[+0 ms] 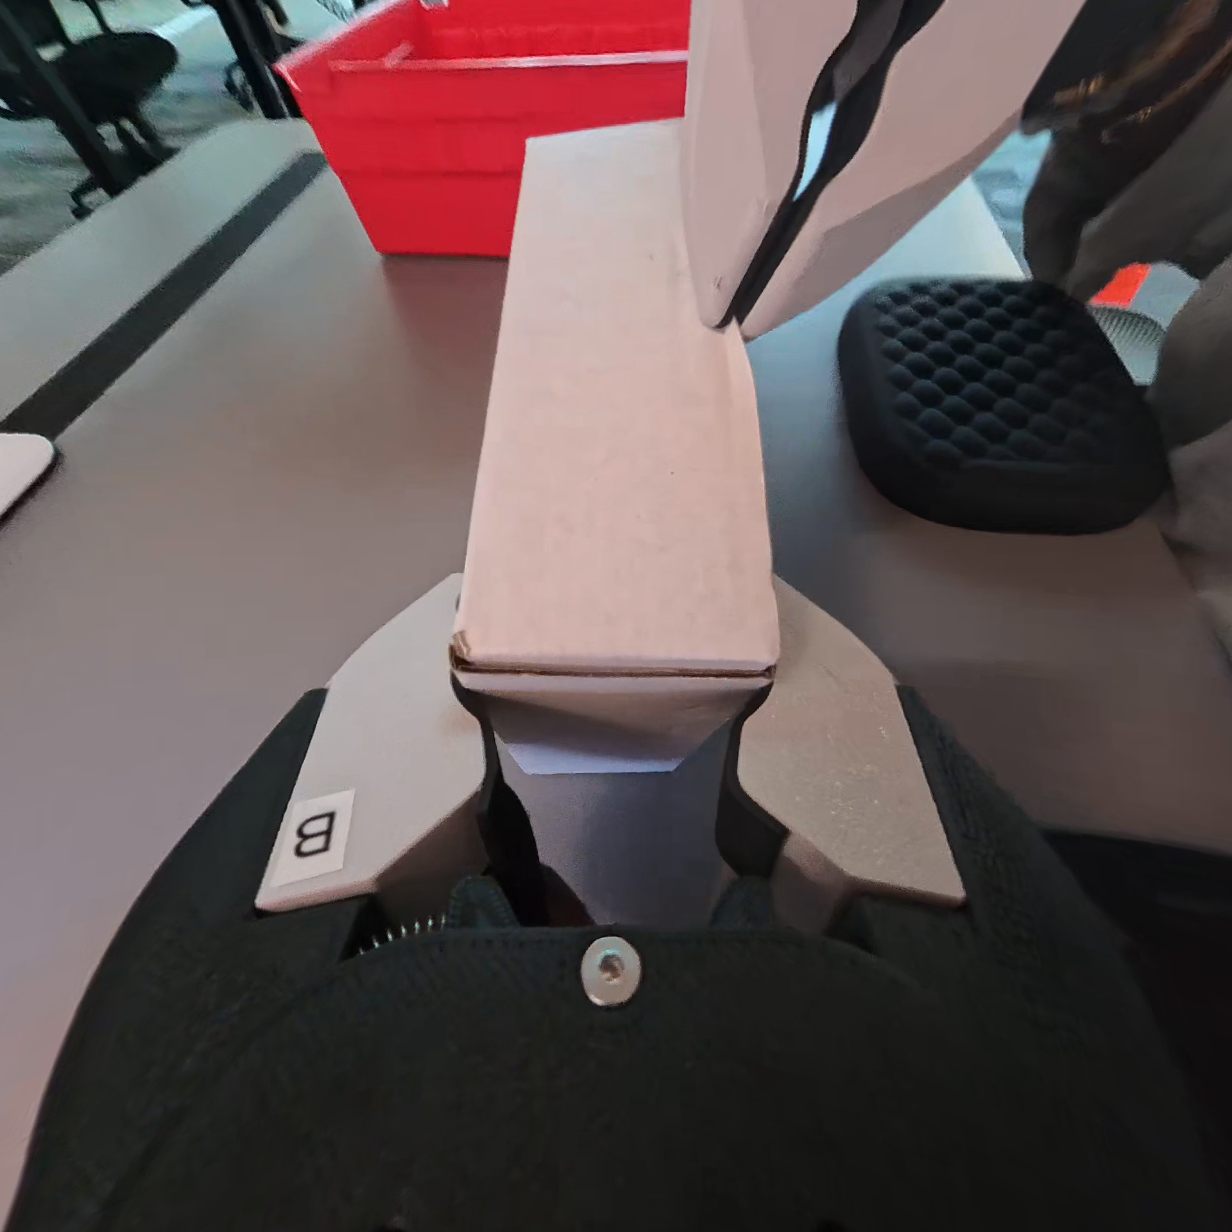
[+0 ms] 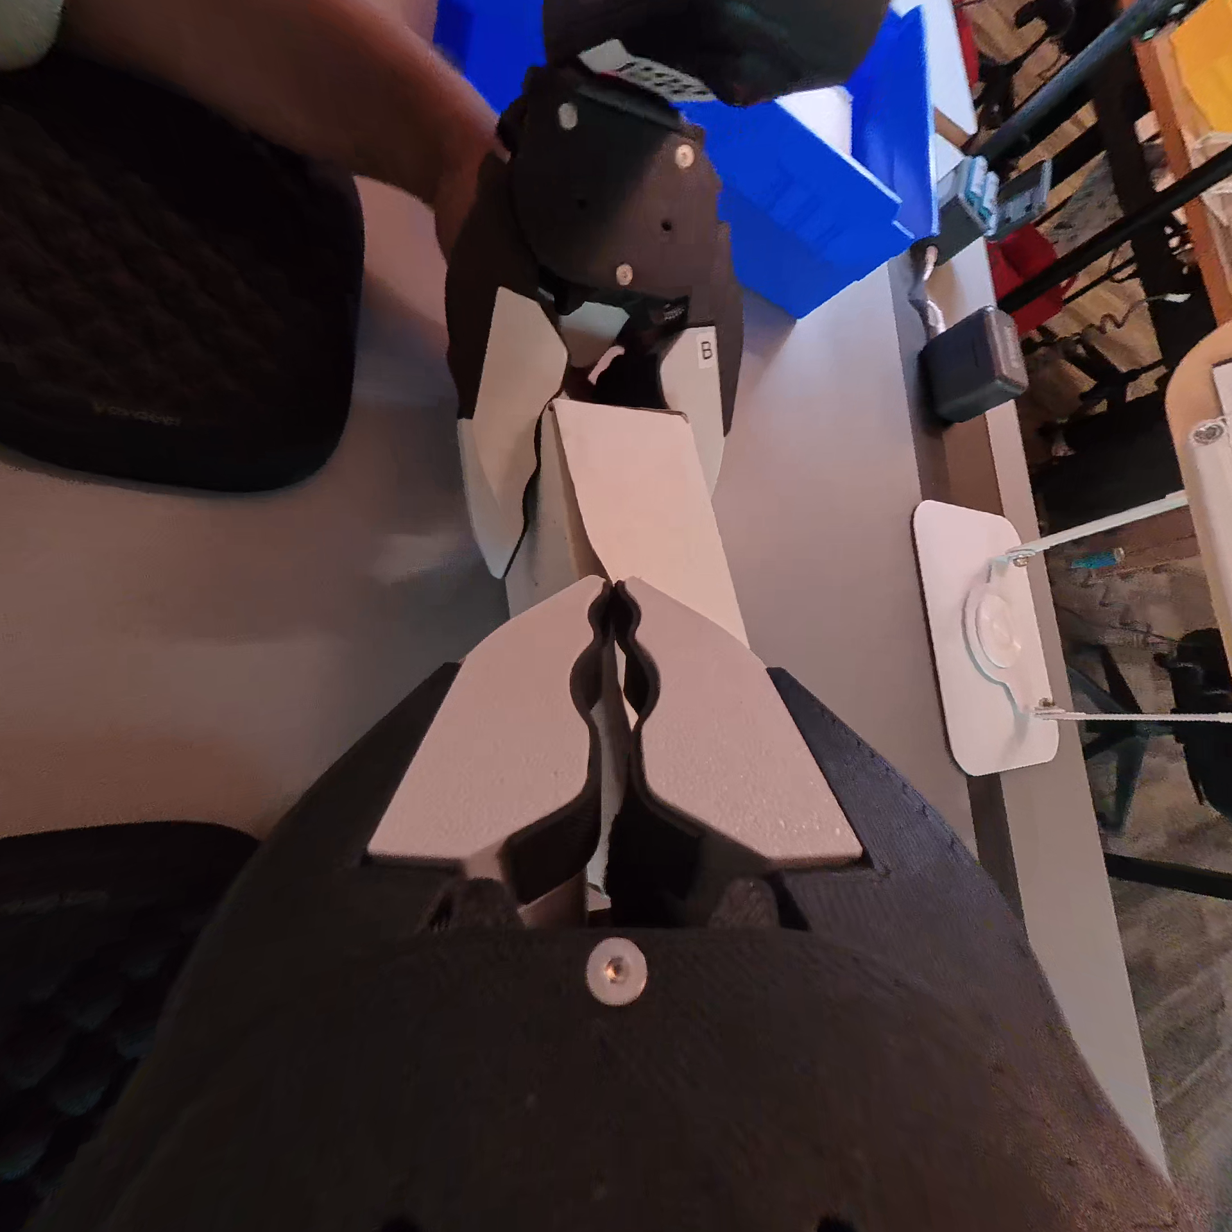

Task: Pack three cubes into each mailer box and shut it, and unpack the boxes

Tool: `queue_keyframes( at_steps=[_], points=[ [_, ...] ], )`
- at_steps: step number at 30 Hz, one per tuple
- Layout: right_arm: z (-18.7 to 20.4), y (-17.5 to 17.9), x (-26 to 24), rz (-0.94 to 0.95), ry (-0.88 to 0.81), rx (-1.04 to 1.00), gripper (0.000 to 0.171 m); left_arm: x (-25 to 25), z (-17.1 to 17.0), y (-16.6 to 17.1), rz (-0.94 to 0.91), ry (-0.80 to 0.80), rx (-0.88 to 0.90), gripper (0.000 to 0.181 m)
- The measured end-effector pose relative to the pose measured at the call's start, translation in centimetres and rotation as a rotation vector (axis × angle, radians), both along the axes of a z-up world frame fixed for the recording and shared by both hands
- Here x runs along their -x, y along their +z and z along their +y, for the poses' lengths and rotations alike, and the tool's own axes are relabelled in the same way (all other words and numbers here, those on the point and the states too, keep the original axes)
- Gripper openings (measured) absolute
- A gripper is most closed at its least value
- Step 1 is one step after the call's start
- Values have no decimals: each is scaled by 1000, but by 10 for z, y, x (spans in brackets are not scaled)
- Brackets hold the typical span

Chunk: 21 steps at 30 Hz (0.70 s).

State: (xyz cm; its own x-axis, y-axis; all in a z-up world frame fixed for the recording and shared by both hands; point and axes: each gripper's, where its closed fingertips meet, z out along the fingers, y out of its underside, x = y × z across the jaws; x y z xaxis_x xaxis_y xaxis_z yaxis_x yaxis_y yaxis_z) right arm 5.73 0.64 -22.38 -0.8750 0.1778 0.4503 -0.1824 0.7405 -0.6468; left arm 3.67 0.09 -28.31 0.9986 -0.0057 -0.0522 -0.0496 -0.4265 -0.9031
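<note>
Clamped across its near end by my left hand-held gripper [image 1: 617,680], the long pale cardboard mailer box [image 1: 620,427] stretches away from the lens, raised a little off the grey desk [image 1: 200,467], its top face flat and its end flaps looking tucked. My right hand-held gripper [image 2: 613,587] meets the same box at the far right edge, fingers pressed together on a thin strip of cardboard that I take to be the lid's edge or a flap. I read this as work on the lid; whether it is being shut or reopened, and whether any cubes are inside, I cannot tell. Next I would need the left grip firm while the right either pushes the flap home or peels it up along the long edge without creasing the board. Beyond the box stands a red plastic bin [image 1: 467,153]; a black honeycomb-textured cushion [image 1: 1000,407] lies to the right, and a blue plastic bin [image 2: 800,180] stands behind my left hand-held gripper in the right wrist view.
</note>
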Motion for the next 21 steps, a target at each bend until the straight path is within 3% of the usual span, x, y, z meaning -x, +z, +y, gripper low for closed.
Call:
queue_keyframes(
  at_steps=[4, 10, 21],
  points=[
    [2, 8, 0, -32, -41, 114, 0, -3, 4, -2, -90, 44, -58, 95],
    [4, 1, -5, -80, -61, 181, 0, -4, 3, -10, -47, 22, -58, 82],
    [6, 5, 4, -109, -86, 168, 0, -2, 3, -17, -71, 33, -10, 81]
  ],
)
